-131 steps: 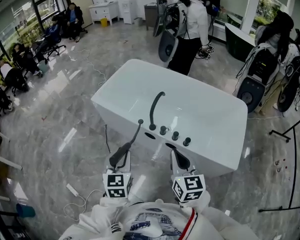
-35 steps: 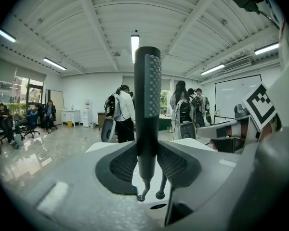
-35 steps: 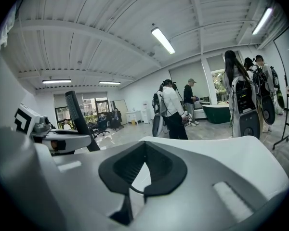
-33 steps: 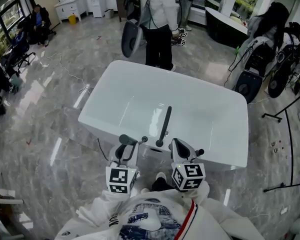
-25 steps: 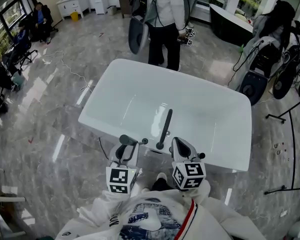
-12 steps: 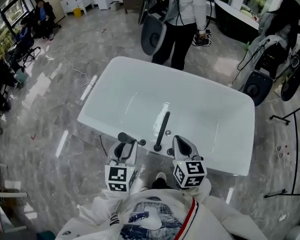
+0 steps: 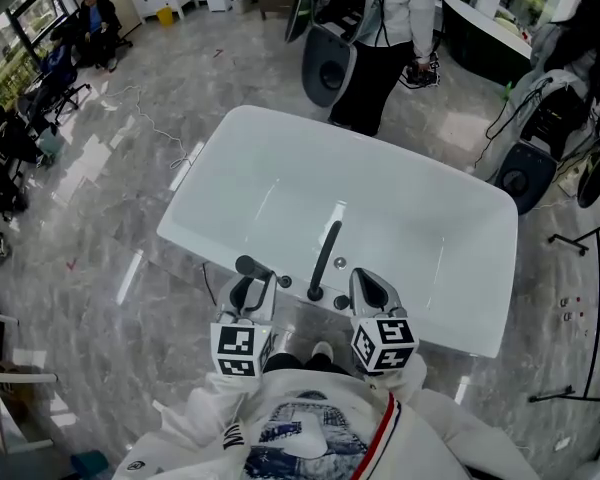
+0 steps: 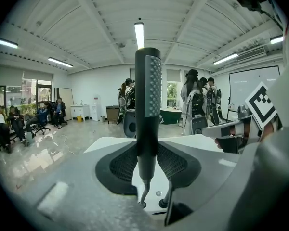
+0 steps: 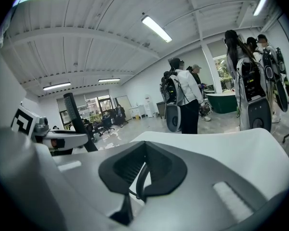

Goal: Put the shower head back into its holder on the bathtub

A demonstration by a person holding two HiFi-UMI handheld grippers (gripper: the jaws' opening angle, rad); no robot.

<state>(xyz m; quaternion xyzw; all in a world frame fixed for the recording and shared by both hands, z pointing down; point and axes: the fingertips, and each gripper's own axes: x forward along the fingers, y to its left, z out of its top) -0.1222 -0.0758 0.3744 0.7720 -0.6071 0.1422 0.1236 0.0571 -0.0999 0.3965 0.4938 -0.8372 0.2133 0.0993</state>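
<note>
At the near rim of the bathtub point(image 7: 380, 208): shower head held up by the left gripper.

The left gripper point(image 7: 250, 286) is clamped on the dark shower head point(image 8: 148, 109), whose handle stands upright between its pads, just left of the black spout point(image 7: 325, 253). Its hose curves down to a fitting on the tub deck. The right gripper point(image 7: 368, 286) hovers beside the spout, jaws together on nothing.

Bathtub point(image 7: 280, 193) white; shower head point(image 8: 148, 114) dk grey (dotted face); floor point(image 7: 100, 228) grey marble, veined.
</note>
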